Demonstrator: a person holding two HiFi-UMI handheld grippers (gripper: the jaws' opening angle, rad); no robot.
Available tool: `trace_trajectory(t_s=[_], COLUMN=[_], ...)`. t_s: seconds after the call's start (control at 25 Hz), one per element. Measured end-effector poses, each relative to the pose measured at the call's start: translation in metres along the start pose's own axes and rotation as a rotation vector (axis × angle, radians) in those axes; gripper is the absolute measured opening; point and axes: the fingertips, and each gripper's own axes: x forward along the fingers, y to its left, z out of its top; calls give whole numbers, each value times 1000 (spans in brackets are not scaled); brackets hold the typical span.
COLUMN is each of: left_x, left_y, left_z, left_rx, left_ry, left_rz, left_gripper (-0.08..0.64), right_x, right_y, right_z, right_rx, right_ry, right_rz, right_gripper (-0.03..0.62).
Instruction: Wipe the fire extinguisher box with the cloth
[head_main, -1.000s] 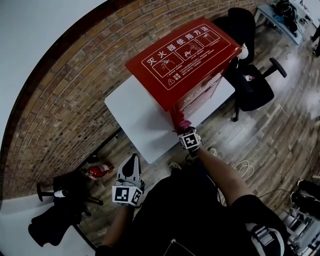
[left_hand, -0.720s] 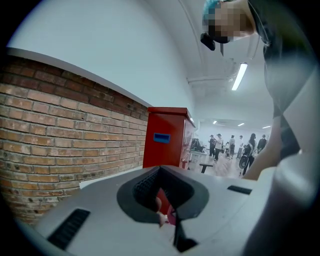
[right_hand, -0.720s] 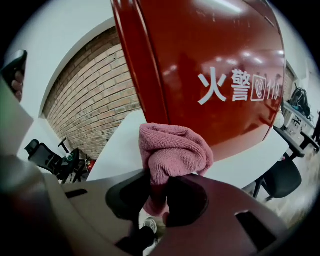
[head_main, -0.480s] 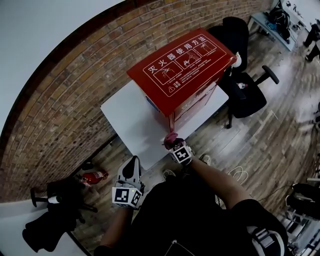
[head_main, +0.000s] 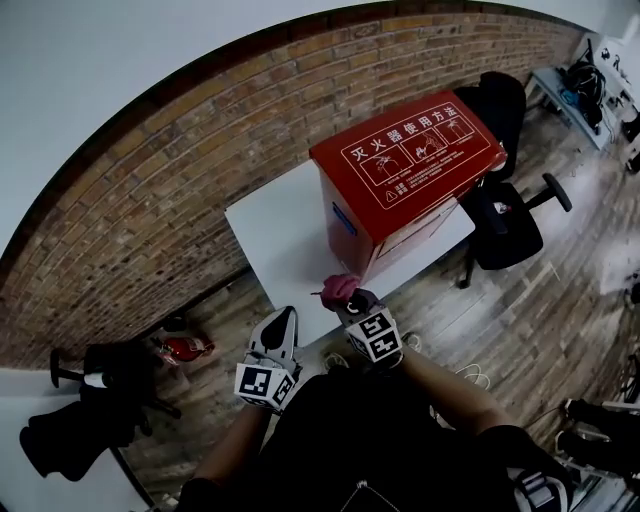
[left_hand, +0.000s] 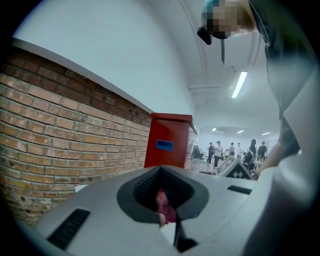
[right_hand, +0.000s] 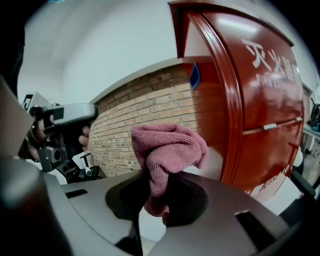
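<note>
Both jaws of the right claw (head_main: 352, 303) were clamped on the bunched pink cloth (right_hand: 167, 150), set proud of its tips, likely so that fabric alone would meet the fire extinguisher box (head_main: 420, 165) standing close ahead on the worktop (head_main: 285, 240). The left claw (head_main: 283, 322), jaws nearly together, was held low alongside, seemingly idle; pink in its slit could not be placed.

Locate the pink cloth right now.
In the head view, the cloth is pinched in the right gripper, over the white table's near edge, just in front of the red fire extinguisher box.
</note>
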Motion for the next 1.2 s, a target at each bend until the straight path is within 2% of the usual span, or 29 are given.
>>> trace_trajectory(t_s=[0.32, 0.6, 0.76, 1.2], left_x=[7, 7, 6, 4], left_y=[9, 19, 21, 26], left_z=[24, 48, 51, 54], left_rx=[-22, 7, 20, 19], left_ry=[-58, -110, -119, -133], left_rz=[-2, 12, 18, 23], left_gripper=[23, 23, 23, 23], right_x=[-33, -62, -67, -67], right_y=[27, 32, 34, 25], right_z=[79, 138, 143, 136], right_rx=[-82, -107, -118, -101], right_ry=[-158, -305, -336, -330], right_rz=[-3, -19, -32, -62], right_gripper=[77, 77, 77, 77])
